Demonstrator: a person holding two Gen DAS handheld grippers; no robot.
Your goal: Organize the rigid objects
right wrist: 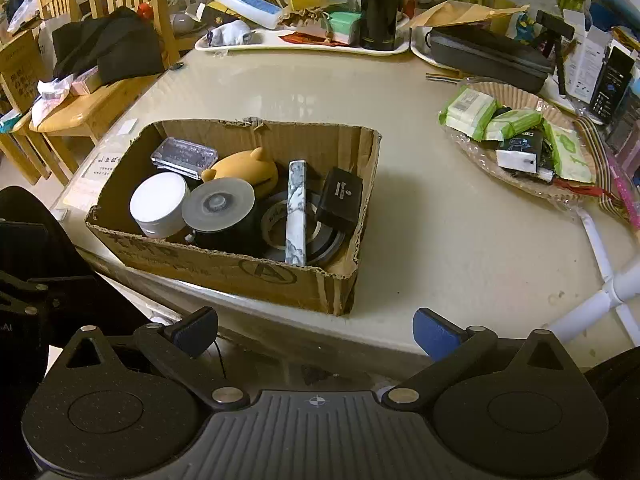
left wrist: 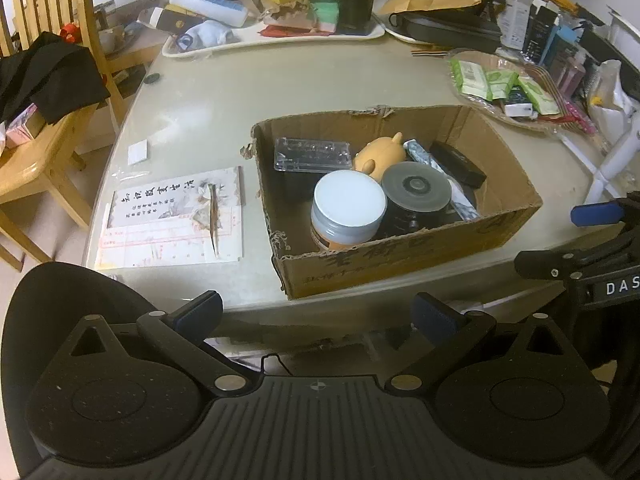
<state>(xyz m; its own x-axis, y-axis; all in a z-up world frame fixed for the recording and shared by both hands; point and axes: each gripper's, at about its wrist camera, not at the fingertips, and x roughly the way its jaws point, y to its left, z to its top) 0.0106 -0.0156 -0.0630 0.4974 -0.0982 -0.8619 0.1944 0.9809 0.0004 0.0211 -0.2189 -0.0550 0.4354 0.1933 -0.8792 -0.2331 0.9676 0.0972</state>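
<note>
From my left wrist: my left gripper (left wrist: 316,316) hangs wide and empty off the table's (left wrist: 200,92) near edge, short of the cardboard box (left wrist: 400,264) holding a white-lidded jar (left wrist: 348,204), orange toy (left wrist: 380,152) and clear case (left wrist: 312,154).

From my right wrist: my right gripper (right wrist: 316,330), fingers spread and empty, faces the same box (right wrist: 224,268); a marbled bar (right wrist: 296,216) lies over tape rolls (right wrist: 276,228) inside.

Cardboard box (right wrist: 224,268) at the table's (right wrist: 440,240) near edge, jar (right wrist: 160,204), tape roll (right wrist: 304,236) and toy (right wrist: 248,168) inside.
</note>
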